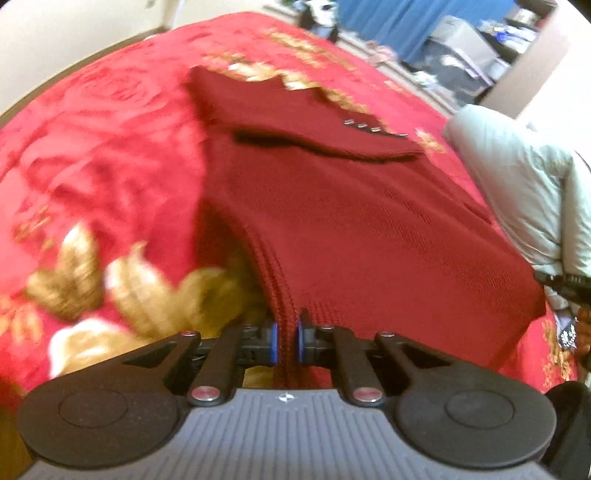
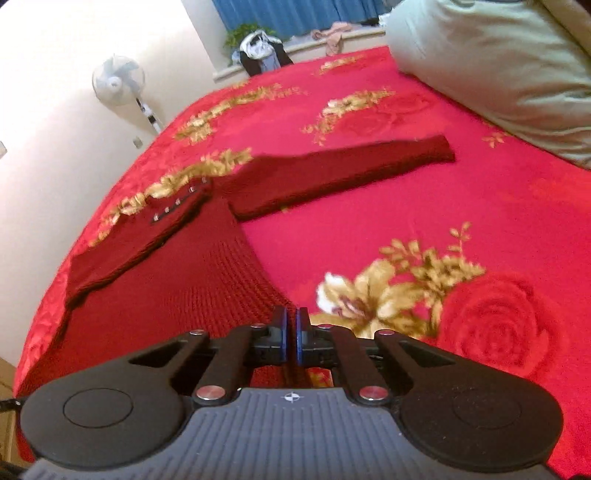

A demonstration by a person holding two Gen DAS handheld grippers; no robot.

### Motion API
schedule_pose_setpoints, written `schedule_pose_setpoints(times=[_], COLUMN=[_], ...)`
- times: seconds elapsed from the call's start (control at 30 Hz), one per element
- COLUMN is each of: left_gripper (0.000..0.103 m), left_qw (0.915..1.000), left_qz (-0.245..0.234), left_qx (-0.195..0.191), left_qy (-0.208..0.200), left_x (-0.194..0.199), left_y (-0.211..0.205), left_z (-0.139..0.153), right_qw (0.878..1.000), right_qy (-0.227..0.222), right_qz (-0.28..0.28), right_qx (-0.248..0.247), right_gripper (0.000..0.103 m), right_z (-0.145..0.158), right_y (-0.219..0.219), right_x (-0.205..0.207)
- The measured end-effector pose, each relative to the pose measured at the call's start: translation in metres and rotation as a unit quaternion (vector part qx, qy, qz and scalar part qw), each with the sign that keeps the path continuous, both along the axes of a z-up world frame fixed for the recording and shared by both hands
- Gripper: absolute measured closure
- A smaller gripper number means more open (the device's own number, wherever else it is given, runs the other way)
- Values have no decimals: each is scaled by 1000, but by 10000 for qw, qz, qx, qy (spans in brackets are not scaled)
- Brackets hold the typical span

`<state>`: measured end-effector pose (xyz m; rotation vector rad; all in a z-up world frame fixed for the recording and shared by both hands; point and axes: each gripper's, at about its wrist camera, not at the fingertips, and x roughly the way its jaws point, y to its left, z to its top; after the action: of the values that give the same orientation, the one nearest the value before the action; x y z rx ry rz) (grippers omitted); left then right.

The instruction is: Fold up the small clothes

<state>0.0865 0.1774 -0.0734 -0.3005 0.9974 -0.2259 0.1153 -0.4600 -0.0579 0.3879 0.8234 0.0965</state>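
Observation:
A dark red knitted sweater point(image 1: 351, 221) lies on a red flowered bedspread point(image 1: 92, 155). One sleeve is folded across its chest, with a row of small buttons point(image 1: 373, 129) near the collar. My left gripper point(image 1: 286, 338) is shut on the sweater's ribbed hem at one corner, lifting it a little. My right gripper point(image 2: 290, 332) is shut on the hem of the sweater point(image 2: 177, 280) at the other corner. In the right wrist view the other sleeve point(image 2: 343, 173) lies stretched out flat on the bedspread point(image 2: 406, 206).
A pale green pillow point(image 2: 498, 70) lies at the bed's far right; it also shows in the left wrist view point(image 1: 517, 184). A white fan point(image 2: 118, 81) stands by the wall. Clutter and blue curtains point(image 1: 406, 26) lie beyond the bed.

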Motion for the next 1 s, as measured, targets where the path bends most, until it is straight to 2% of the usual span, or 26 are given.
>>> schedule_pose_setpoints(times=[0.07,0.13,0.17,0.2,0.27,0.33,0.37,0.4,0.43,0.47,0.5,0.53,0.6,0.67,0.73,0.77,0.83,0.87,0.93,1.0], left_gripper=[92,90,90,89,80,71,61,58,58,59,60,60,60,59,59,59,59,59,59,58], left_qw=[9989,9972,9970,9978,9993,9982,9977,9970,9942,9899,9862,9867,9939,9956,9902,9856,9774,9764,9793,9786], left_qz=[52,-6,6,-7,-145,-448,-629,-777,-936,-1047,-1127,-1096,-840,-511,-178,-124,-148,-174,-231,-303], left_qx=[198,476,661,641,211,-113,-116,35,403,750,1020,1091,707,350,541,804,1250,1323,1167,1153], left_qy=[420,582,395,178,-279,-371,-233,-15,335,598,652,509,-94,-701,-1272,-1484,-1698,-1701,-1638,-1680], left_x=[1,3,3,2,0,6,11,16,22,25,27,30,36,42,53,60,78,92,125,164], left_y=[11,10,8,6,2,-9,-19,-30,-43,-53,-61,-65,-64,-66,-78,-92,-119,-133,-159,-194], left_z=[-14,-21,-17,-10,4,8,3,-6,-20,-31,-35,-31,-9,10,20,23,27,29,31,28], right_qw=[9980,9927,9936,9966,10000,9994,9993,9979,9935,9897,9882,9885,9938,9956,9947,9942,9931,9918,9888,9882], right_qy=[415,621,535,389,-22,-233,-76,278,627,568,446,348,-113,-583,-819,-872,-980,-1057,-1222,-1290], right_qz=[241,102,40,-14,-66,147,349,548,691,731,705,662,548,420,378,358,252,202,137,146], right_qx=[-410,-1030,-998,-729,-42,216,112,-218,-654,-1095,-1287,-1313,-958,-601,-503,-519,-601,-696,-847,-811], right_gripper=[98,93,91,90,90,88,80,77,77,77,77,76,76,75,75,75,75,75,75,75], right_z=[-21,-39,-43,-46,-49,-54,-62,-73,-85,-92,-90,-84,-70,-59,-55,-58,-60,-60,-56,-50], right_y=[18,32,33,30,24,29,38,47,57,65,70,72,67,62,61,61,60,59,56,53], right_x=[9,20,21,22,23,26,32,40,45,45,46,47,48,47,50,55,63,66,68,66])
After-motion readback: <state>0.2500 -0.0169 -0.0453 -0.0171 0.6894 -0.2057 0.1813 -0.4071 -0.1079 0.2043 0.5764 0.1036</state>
